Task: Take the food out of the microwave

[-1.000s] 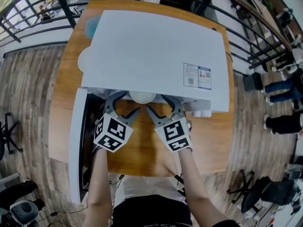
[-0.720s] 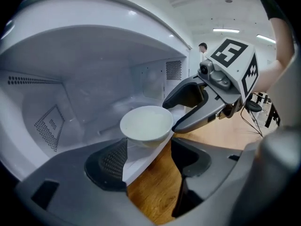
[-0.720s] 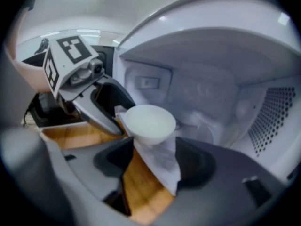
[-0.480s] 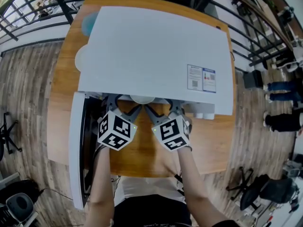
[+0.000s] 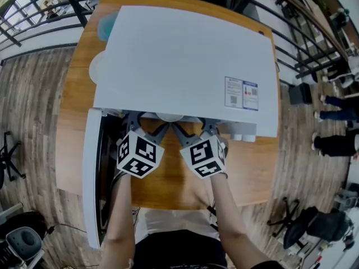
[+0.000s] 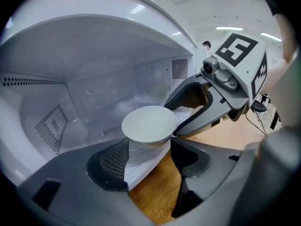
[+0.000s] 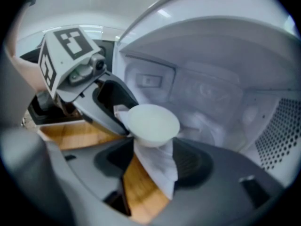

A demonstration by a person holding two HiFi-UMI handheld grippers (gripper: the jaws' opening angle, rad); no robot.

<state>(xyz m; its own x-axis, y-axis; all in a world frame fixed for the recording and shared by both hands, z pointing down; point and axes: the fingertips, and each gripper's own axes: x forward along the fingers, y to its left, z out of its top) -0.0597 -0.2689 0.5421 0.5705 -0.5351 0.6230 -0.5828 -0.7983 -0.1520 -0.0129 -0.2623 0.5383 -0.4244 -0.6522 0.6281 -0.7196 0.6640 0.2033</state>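
A white microwave [image 5: 179, 60] stands on a wooden table [image 5: 168, 178], its door [image 5: 92, 172] swung open to the left. A white bowl [image 5: 168, 117] sits at the front edge of the cavity, mostly hidden under the top in the head view. The bowl [image 6: 148, 125] lies just ahead of my left gripper [image 6: 148, 157], whose jaws stand wide. My right gripper [image 7: 153, 161] is equally wide, with the bowl [image 7: 153, 122] in front of its gap. The two grippers [image 5: 147, 123] [image 5: 193, 126] flank the bowl side by side, inner fingers close against it. What the bowl contains is not visible.
A pale plate [image 5: 96, 69] and a blue object [image 5: 106, 27] sit on the table left of the microwave. The open door blocks the table's left front. Railings run behind the table; people's legs [image 5: 336, 111] and office chairs stand on the wooden floor around it.
Both grippers have edged slightly further under the microwave's front edge, and less of the bowl shows from above. Otherwise nothing has visibly moved.
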